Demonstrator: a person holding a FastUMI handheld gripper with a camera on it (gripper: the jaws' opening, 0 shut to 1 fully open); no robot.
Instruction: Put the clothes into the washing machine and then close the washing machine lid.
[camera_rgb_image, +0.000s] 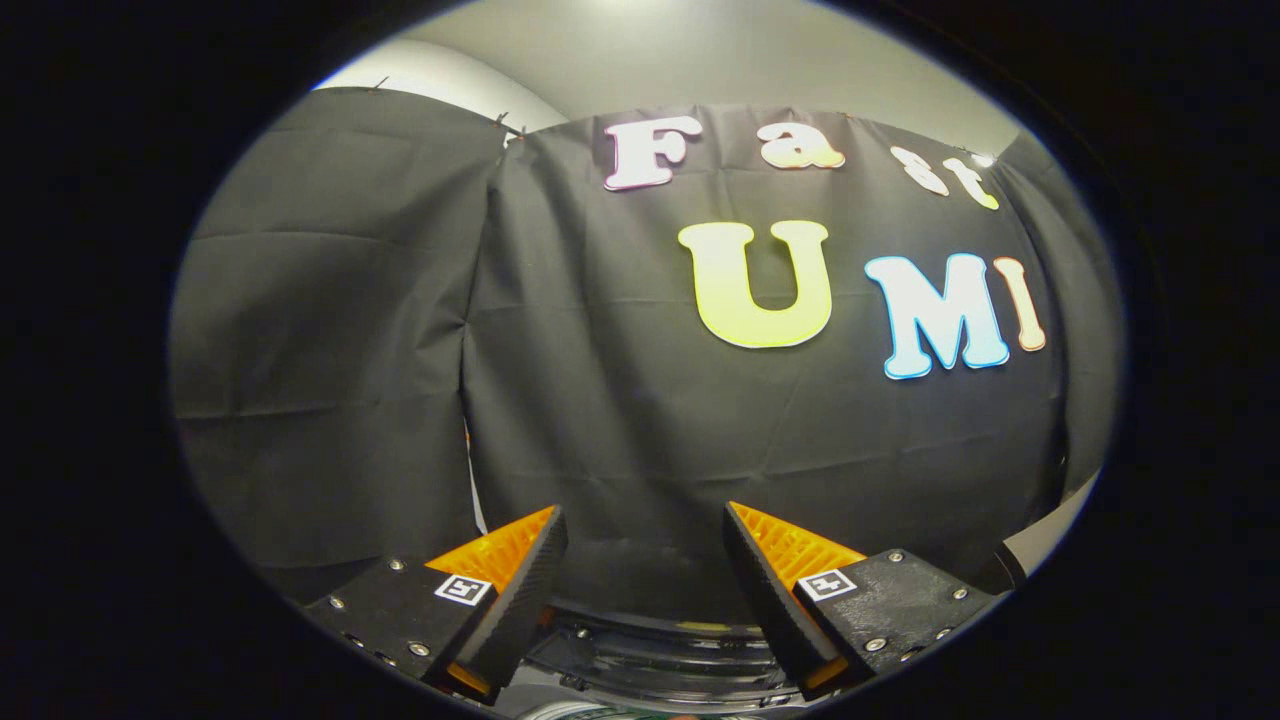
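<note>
Black cloth wall (600, 400) faces gripper's (645, 520) parted, empty fingers.

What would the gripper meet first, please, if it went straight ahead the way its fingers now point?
Probably the black cloth wall of the booth: the open gripper holds nothing, and nothing stands between its fingers and the cloth, though depth is unclear.

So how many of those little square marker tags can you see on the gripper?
2. One tag sits on the block behind the left finger, the other tag on the block behind the right finger. The fingers are open, empty, pointing at the booth wall. Others may be hidden.
</note>
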